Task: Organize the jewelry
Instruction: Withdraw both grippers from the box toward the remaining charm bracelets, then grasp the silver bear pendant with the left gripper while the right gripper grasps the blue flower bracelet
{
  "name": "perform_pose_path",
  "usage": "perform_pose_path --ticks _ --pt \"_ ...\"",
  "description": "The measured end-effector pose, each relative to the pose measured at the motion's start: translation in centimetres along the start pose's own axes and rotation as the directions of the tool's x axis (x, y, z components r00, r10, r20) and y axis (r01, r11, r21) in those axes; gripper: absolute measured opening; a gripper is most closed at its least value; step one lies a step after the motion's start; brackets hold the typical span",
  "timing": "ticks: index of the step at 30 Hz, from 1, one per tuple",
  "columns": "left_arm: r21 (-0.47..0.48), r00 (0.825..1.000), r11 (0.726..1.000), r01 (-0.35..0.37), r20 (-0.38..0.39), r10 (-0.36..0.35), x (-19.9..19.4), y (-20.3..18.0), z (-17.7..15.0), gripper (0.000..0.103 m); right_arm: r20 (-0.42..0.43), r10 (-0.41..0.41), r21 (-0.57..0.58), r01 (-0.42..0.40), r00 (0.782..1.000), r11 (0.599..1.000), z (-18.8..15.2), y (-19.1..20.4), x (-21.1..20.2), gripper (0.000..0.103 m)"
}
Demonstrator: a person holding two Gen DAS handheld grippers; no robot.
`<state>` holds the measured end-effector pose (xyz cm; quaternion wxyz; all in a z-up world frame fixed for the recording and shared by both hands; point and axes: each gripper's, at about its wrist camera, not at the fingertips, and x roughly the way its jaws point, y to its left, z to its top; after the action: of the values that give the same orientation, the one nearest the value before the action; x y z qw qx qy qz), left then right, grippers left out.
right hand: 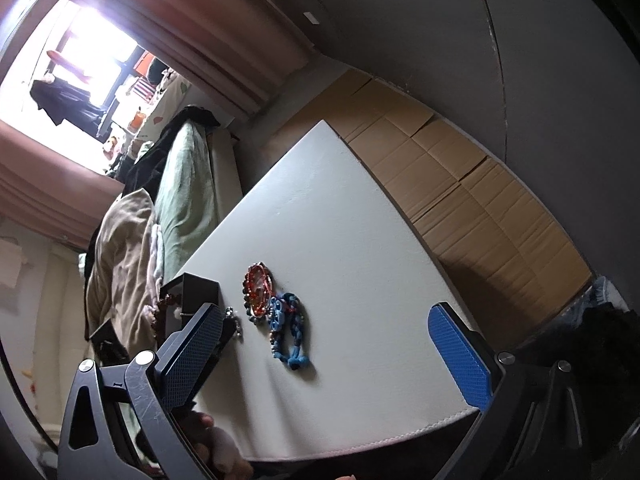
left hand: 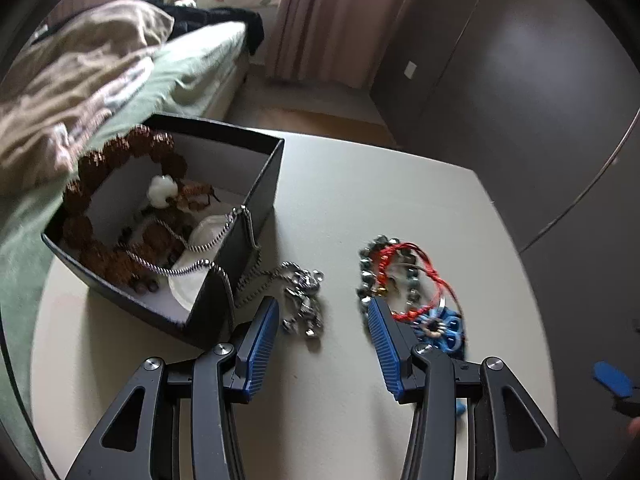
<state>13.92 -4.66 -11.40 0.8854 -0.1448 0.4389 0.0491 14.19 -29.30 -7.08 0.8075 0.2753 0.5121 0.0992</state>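
Note:
A black open box [left hand: 256, 184] stands on the white table [left hand: 344, 184] at the left. It holds a brown bead bracelet [left hand: 92, 168], a white bead and a silver chain. A ball chain hangs over the box's front wall, and its silver pendant [left hand: 302, 300] lies on the table. My left gripper [left hand: 322, 312] is open and empty, low over the table, with the pendant between its fingers. A pile with a red cord bracelet [left hand: 404, 268], metal beads and a blue knotted piece [left hand: 442, 326] lies by its right finger. My right gripper [right hand: 326, 328] is open and empty, off the table's near edge. The pile [right hand: 274, 304] and box [right hand: 196, 292] show there too.
A bed with a green cover [left hand: 168, 72] and a beige blanket [left hand: 72, 80] lies past the table's left side. Pink curtains [left hand: 332, 20] and a grey wall close the far side. Flattened cardboard [right hand: 472, 184] covers the floor beside the table.

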Motion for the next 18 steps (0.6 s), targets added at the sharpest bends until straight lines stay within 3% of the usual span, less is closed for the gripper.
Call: perform_pose_path --ticks 12,17,18 --pt "0.153 0.982 0.970 -0.190 0.043 0.186 2.1 -1.7 -0.4 0.042 -0.006 0.010 0.009 -0.010 1.000 1.000 0.3 -0.4 -0.1 0.103" --pt "0.166 0.985 0.971 -0.174 0.025 0.172 2.3 -1.4 -0.1 0.037 -0.020 0.003 -0.012 -0.003 1.000 1.000 0.2 -0.2 0.3 0.103" --pt "0.174 0.986 0.970 -0.168 0.020 0.167 2.3 -1.4 0.0 0.029 -0.024 0.000 -0.017 0.000 1.000 1.000 0.2 -0.1 0.4 0.103"
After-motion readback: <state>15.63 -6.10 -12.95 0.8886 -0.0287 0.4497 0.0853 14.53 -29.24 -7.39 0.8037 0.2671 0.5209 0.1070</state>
